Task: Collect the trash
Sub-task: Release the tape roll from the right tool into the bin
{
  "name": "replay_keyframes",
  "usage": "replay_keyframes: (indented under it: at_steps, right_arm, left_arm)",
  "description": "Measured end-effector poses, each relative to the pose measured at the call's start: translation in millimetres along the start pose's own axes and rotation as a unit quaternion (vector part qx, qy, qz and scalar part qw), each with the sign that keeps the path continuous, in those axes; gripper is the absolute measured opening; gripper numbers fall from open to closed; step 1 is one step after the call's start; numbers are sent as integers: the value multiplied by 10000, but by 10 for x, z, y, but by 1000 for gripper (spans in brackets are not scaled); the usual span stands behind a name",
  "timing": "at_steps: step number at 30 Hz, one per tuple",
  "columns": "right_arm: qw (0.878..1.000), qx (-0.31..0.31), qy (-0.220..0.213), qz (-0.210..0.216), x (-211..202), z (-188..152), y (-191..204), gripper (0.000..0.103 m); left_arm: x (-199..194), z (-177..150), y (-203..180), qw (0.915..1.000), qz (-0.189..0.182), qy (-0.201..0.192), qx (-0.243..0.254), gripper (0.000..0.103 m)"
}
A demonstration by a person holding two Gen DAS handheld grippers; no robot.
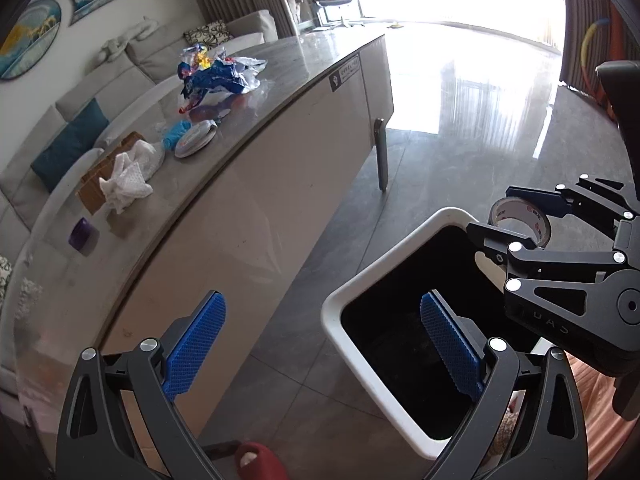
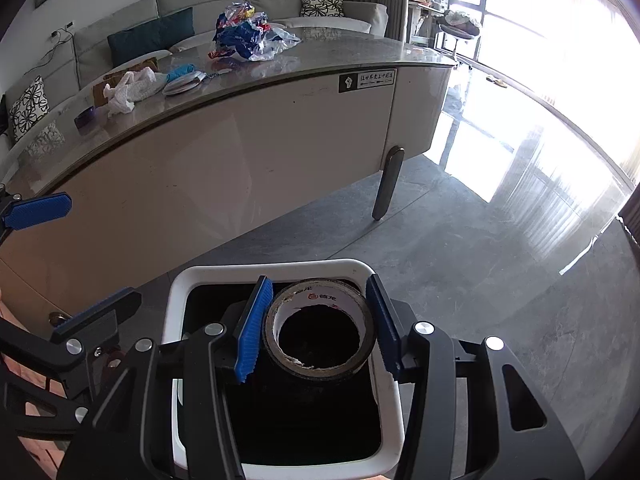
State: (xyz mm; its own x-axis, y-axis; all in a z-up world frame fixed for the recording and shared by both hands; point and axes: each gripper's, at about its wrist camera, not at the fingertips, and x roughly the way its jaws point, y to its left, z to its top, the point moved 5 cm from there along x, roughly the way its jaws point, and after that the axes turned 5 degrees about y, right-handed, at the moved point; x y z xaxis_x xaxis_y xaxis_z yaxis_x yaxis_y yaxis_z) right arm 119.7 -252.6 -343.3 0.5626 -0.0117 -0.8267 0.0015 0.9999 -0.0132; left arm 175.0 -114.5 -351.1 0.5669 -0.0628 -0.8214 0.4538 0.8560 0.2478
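Observation:
My right gripper (image 2: 320, 326) is shut on a roll of tape (image 2: 320, 354) and holds it over the open white trash bin (image 2: 176, 292). In the left wrist view the right gripper (image 1: 516, 216) and the tape (image 1: 520, 220) hang above the bin (image 1: 360, 280). My left gripper (image 1: 322, 346) is open and empty, low beside the bin. On the grey table (image 1: 288, 64) lie a blue plastic wrapper heap (image 1: 218, 74), a white crumpled tissue (image 1: 128, 178), a blue wad (image 1: 176, 134), a round lid (image 1: 196, 140) and a purple cap (image 1: 82, 232).
A brown box (image 1: 100, 176) sits under the tissue. A table leg (image 1: 382, 156) stands on the shiny floor. A red slipper (image 1: 260, 462) lies near the left gripper. A sofa with cushions (image 2: 152, 36) is behind the table.

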Motion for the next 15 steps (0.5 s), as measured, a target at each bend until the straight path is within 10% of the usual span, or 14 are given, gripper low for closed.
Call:
replay_keyframes:
  at_steps: [15]
  right_arm:
    - [9969, -372, 688, -19, 411, -279, 199, 50]
  left_arm:
    - [42, 0, 217, 9996, -25, 21, -297, 98]
